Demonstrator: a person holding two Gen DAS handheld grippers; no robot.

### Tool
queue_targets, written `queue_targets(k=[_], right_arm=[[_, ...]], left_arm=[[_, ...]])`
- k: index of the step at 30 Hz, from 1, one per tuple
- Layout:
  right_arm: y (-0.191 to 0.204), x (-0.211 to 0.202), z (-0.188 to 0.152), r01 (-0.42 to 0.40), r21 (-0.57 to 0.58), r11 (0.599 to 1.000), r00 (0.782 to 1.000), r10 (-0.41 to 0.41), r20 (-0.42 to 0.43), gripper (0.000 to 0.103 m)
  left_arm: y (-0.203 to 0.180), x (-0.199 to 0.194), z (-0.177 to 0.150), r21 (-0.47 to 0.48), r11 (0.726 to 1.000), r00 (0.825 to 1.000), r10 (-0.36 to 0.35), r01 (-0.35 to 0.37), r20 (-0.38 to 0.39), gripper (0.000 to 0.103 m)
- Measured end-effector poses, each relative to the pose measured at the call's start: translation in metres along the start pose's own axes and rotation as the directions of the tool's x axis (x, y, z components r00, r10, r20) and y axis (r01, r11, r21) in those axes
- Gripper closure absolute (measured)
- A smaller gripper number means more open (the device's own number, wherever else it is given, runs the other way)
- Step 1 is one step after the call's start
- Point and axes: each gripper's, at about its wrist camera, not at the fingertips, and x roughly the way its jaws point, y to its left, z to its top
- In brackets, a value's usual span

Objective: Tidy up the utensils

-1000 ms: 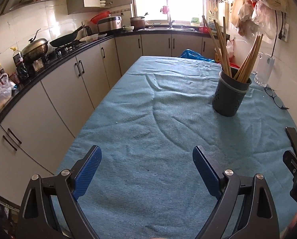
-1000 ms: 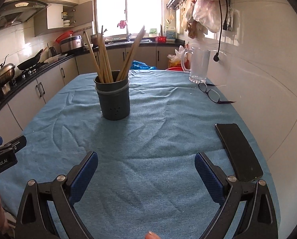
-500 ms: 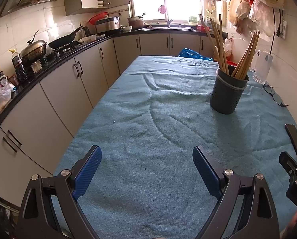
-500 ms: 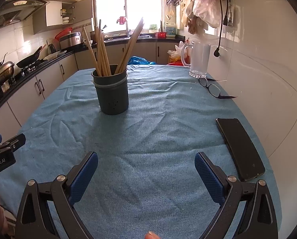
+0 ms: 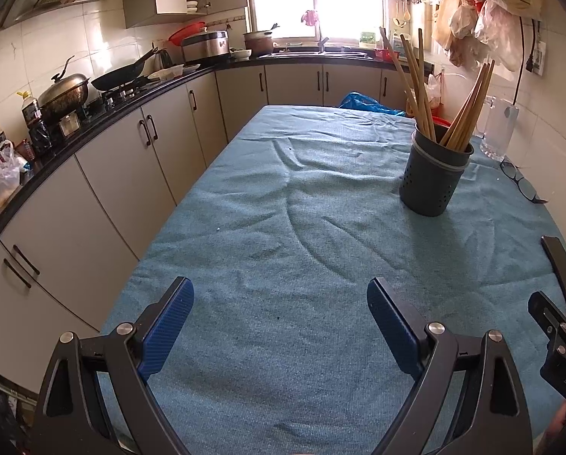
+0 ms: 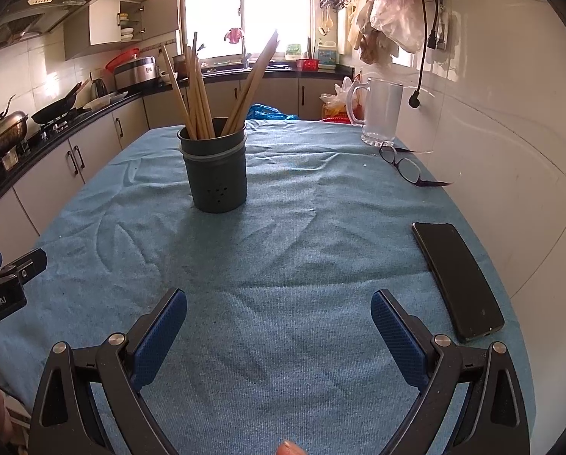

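Observation:
A dark grey perforated utensil holder stands upright on the blue tablecloth, with several wooden chopsticks leaning in it. It also shows in the right wrist view with the chopsticks. My left gripper is open and empty, low over the cloth, well short and left of the holder. My right gripper is open and empty, near the table's front, short of the holder.
A black phone lies on the cloth at the right near the wall. Glasses and a glass mug sit at the far right. Kitchen counters with cabinets run along the left. A tiled wall borders the right.
Both grippers have drawn back and lifted slightly; the holder looks a little farther away. Both stay open and empty.

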Motion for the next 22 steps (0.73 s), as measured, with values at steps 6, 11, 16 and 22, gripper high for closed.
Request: queue_targets(k=[6, 11, 16, 22], right_arm=[[0.000, 0.000, 0.000, -0.001, -0.003, 1.000, 1.000, 0.001, 0.000, 0.003], [0.000, -0.001, -0.002, 0.000, -0.004, 1.000, 1.000, 0.000, -0.002, 0.003], [0.000, 0.000, -0.002, 0.000, -0.003, 1.000, 1.000, 0.000, -0.004, 0.003], [-0.012, 0.008, 0.000, -0.026, 0.007, 1.000, 0.999, 0.026, -0.027, 0.003]], left_arm=[[0.001, -0.001, 0.000, -0.001, 1.000, 1.000, -0.002, 0.002, 0.000, 0.011], [0.001, -0.001, 0.000, -0.003, 1.000, 1.000, -0.003, 0.003, 0.002, 0.011], [0.001, -0.001, 0.000, -0.003, 1.000, 1.000, -0.004, 0.004, -0.002, 0.011], [0.017, 0.010, 0.007, -0.045, 0.999, 0.999, -0.020, 0.019, -0.029, 0.011]])
